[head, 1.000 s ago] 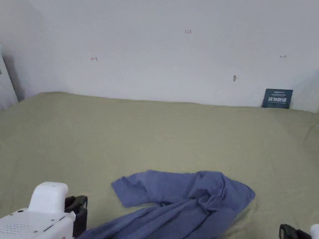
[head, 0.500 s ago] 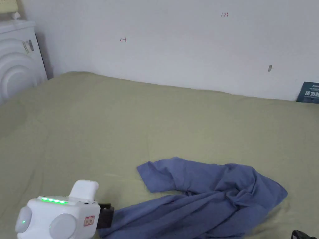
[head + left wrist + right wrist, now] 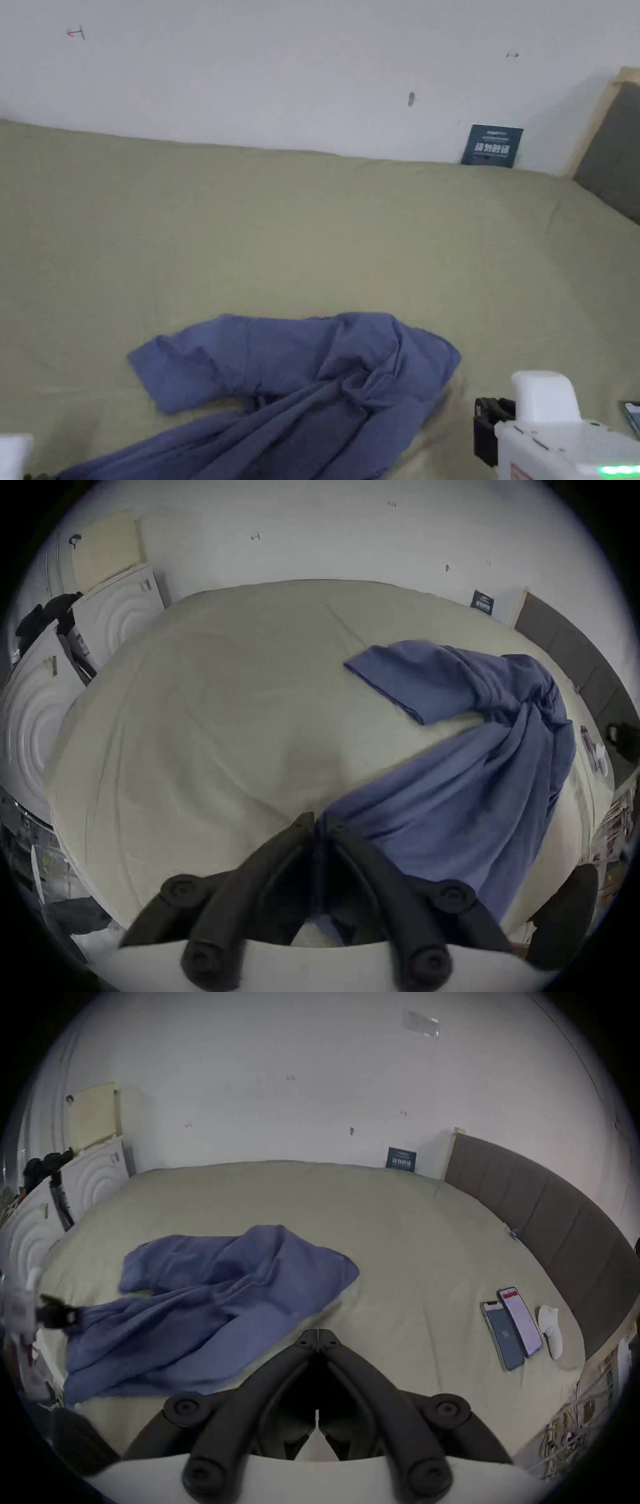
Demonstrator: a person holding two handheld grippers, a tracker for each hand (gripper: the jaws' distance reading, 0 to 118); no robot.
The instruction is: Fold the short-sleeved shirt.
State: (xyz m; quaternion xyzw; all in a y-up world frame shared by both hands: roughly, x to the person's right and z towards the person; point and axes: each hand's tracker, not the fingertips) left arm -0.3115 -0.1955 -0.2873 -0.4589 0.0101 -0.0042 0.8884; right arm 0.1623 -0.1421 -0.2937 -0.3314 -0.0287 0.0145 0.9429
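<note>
Head view: shirt (image 3: 294, 387) crumpled on bed (image 3: 312, 237), right gripper (image 3: 486, 431) beside it. Left gripper view: left gripper (image 3: 317, 823) clamped on shirt edge. Right gripper view: jaws together, empty; two phones (image 3: 512, 1328) on bed.

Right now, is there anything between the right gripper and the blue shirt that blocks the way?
Nothing visible does. The right gripper, jaws closed and empty, hovers over bare green sheet beside the blue shirt. The two phones lie on its other side, away from the shirt.

Left gripper (image 3: 318, 821) dragged shirt (image 3: 300, 387) hem leftward; right gripper (image 3: 484, 431) advanced beside shirt.
</note>
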